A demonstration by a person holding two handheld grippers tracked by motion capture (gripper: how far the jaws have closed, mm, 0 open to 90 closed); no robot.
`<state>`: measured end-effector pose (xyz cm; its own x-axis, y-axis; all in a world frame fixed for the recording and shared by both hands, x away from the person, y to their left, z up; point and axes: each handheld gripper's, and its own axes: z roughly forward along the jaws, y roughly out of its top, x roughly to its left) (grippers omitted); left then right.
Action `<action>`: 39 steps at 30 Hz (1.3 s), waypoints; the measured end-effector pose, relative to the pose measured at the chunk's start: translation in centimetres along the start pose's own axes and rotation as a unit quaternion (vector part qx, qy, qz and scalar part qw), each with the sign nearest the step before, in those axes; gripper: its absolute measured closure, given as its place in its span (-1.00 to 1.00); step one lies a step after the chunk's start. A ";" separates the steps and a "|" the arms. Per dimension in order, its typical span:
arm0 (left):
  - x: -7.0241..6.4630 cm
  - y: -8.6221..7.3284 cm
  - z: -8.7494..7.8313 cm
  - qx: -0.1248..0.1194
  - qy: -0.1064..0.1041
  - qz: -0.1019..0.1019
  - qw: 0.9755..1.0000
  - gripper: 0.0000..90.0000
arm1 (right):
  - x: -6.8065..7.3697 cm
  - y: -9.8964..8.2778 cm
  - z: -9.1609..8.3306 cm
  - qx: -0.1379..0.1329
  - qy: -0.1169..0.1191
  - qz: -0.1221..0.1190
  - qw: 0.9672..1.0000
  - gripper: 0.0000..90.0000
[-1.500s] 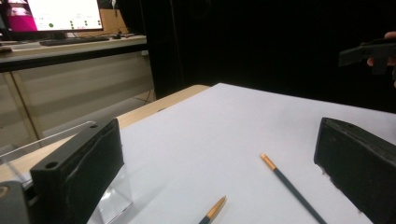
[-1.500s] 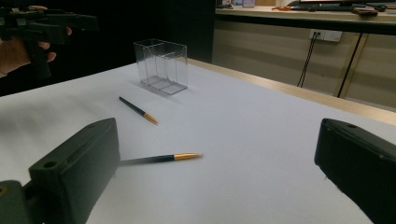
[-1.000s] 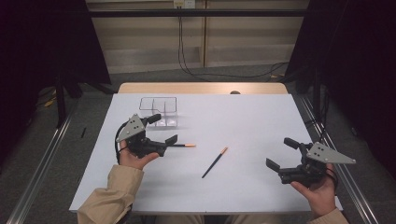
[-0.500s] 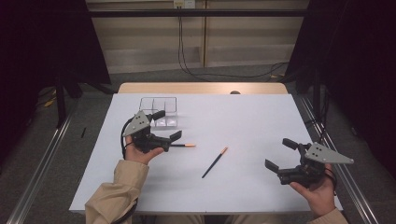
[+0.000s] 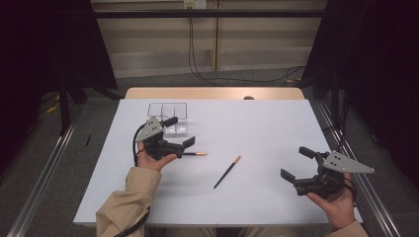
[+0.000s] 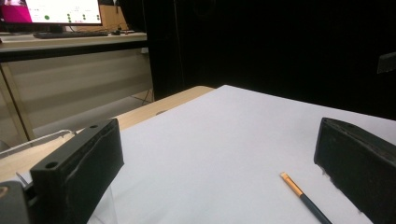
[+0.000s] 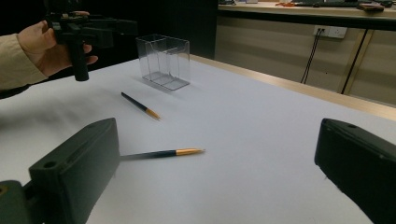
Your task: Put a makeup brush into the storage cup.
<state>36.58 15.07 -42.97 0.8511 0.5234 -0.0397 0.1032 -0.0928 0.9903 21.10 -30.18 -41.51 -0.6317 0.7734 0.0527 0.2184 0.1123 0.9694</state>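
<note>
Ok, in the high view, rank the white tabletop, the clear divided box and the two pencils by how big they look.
1. White tabletop.
2. Clear divided box.
3. The two pencils: the middle one shows longer, but the left gripper hides part of the other, so no ranking between them.

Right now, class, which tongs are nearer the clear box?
Left. The left tongs hover just in front of the clear box, almost at its near wall. The right tongs hang far off across the table, near its right front corner.
</note>
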 end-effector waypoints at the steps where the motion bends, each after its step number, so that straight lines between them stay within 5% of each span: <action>1: 0.0 0.0 0.1 -0.001 0.001 0.000 1.000 -0.98 | 0.0 0.0 0.0 0.000 0.000 -0.001 1.000 -1.00; 39: 0.8 0.6 1.9 0.050 -0.007 0.010 0.999 -0.98 | 0.0 -0.1 -0.1 0.005 0.001 -0.002 1.000 -1.00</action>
<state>38.29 13.86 -42.65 0.8603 0.5094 -0.0228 0.1370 -0.1879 0.9726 21.02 -30.23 -41.55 -0.6334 0.7722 0.0501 0.2246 0.1215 0.9668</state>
